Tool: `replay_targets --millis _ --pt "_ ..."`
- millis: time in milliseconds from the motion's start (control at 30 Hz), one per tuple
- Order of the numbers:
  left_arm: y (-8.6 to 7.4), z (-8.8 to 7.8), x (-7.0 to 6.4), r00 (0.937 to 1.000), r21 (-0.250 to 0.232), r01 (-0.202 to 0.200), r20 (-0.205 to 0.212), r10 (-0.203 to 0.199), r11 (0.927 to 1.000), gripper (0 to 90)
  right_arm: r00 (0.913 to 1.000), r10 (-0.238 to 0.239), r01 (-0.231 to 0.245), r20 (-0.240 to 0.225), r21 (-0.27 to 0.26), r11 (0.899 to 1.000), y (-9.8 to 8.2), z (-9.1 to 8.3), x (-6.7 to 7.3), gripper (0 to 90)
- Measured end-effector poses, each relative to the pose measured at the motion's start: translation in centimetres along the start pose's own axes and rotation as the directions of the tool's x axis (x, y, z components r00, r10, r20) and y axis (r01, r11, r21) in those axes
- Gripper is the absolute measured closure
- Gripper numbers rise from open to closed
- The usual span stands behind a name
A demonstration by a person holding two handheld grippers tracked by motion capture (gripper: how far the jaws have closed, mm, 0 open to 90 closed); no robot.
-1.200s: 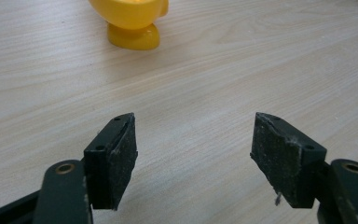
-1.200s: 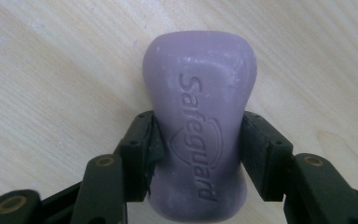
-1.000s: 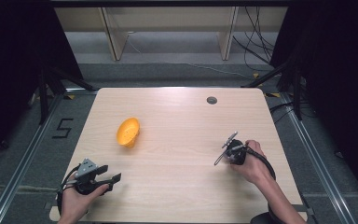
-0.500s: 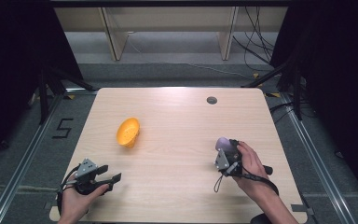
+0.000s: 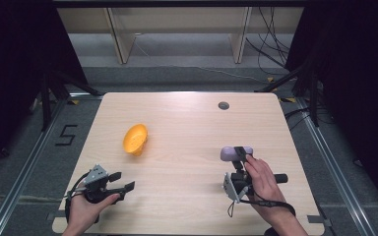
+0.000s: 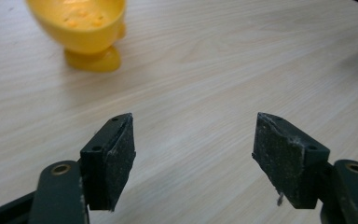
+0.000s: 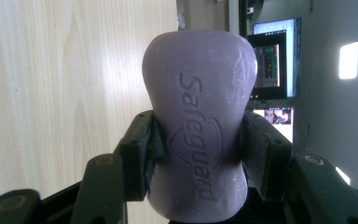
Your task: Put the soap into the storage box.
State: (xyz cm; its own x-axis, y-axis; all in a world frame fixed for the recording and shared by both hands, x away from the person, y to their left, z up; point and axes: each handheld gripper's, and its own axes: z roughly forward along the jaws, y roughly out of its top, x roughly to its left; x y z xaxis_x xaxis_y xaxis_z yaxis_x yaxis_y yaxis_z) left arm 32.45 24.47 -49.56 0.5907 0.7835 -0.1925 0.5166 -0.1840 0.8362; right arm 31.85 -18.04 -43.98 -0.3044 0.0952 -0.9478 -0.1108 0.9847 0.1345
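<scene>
A purple bar of soap [image 5: 229,153] stamped "Safeguard" [image 7: 196,70] is clamped at its narrow waist by my right gripper [image 5: 238,157] [image 7: 196,128], at the table's right front and pointing toward the far edge. A yellow bowl [image 5: 135,139] [image 6: 81,23] sits left of the table's middle. At the front left corner my left gripper [image 5: 123,180] [image 6: 193,140] points right. Its jaws are open and have just been opening a little further, with only bare wood between them. The bowl lies beyond and to the left of those jaws.
The light wooden table [image 5: 187,123] has a small dark round hole [image 5: 223,105] near its far edge. Shelf legs and cables stand on the floor beyond the table, and a "5" is marked on the floor [image 5: 65,133] at the left.
The right hand has rolled and shifted toward the front of the table, so the purple soap now points at the far edge. The left hand has kept its place.
</scene>
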Motion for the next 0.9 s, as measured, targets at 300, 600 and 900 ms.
replay_targets --millis 300,600,900 --pt "3.5 1.2 -2.8 0.9900 -0.055 -0.085 0.108 0.091 0.9948 28.1 0.9996 -0.014 0.015 0.025 -0.036 0.999 0.9 -0.8 0.1 49.8" --pt "6.5 2.7 -5.7 0.9596 -0.114 -0.161 0.214 0.183 0.9802 28.2 0.9955 -0.089 0.092 0.033 -0.089 0.992 2.3 -1.5 0.1 49.8" --pt "8.3 3.8 -8.1 0.9262 -0.159 -0.223 0.273 0.260 0.9617 31.0 0.9959 -0.081 0.085 0.039 -0.109 0.990 3.2 -1.8 0.2 49.8"
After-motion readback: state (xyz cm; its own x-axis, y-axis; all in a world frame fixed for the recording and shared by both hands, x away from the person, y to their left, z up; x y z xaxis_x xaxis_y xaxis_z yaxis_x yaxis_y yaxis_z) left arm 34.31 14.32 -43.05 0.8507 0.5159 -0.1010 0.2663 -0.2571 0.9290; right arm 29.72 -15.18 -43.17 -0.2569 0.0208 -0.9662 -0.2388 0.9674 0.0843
